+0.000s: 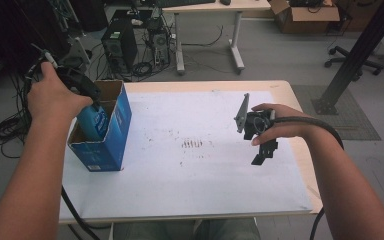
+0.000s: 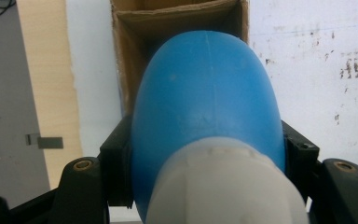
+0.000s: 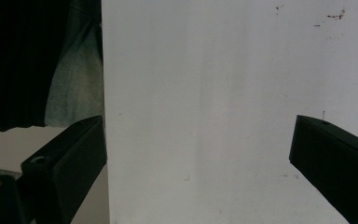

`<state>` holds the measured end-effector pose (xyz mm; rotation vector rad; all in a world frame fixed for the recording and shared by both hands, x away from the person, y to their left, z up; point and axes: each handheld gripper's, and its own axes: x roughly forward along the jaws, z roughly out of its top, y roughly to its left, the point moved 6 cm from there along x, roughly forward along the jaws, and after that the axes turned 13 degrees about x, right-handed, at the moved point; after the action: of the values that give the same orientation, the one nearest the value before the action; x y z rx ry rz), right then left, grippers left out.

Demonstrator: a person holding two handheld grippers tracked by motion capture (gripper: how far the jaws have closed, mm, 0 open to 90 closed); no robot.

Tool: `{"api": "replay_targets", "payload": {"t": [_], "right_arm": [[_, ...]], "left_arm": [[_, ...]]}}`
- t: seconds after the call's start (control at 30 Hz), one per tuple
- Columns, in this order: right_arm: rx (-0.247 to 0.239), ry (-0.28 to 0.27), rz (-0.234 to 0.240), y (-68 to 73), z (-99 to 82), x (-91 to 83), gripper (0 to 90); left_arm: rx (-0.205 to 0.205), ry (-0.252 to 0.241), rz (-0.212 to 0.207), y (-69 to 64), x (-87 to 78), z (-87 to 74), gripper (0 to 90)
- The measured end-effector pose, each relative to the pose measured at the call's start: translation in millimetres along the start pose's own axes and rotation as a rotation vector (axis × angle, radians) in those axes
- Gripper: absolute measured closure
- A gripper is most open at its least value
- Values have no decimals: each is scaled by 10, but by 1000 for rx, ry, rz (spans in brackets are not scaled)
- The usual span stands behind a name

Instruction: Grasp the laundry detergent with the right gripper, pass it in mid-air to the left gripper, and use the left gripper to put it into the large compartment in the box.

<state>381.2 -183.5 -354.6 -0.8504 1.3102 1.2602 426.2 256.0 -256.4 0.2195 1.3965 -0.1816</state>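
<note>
No print legible — labels blurred

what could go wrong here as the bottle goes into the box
1. The blue bottle is wide next to the narrow opening of the blue box, so its base could catch on a cardboard flap or inner wall and jam.
2. The box stands near the table edge with nothing bracing it. The right tool is open and well away, so a push from the bottle might tip or slide the box.
3. The left tool grips a smooth, rounded shoulder, which may slip.
</note>
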Motion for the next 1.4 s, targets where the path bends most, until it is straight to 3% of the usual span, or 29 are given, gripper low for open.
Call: {"api": "replay_targets", "payload": {"t": [0.63,1.4], "right_arm": [[2,-1,5,10,-2,36,41],[5,-2,5,20,-14,54,41]], "left_arm": [[-16,36,-2,34,460,-57,376],[-22,59,-13,76,727,-129,376]]}}
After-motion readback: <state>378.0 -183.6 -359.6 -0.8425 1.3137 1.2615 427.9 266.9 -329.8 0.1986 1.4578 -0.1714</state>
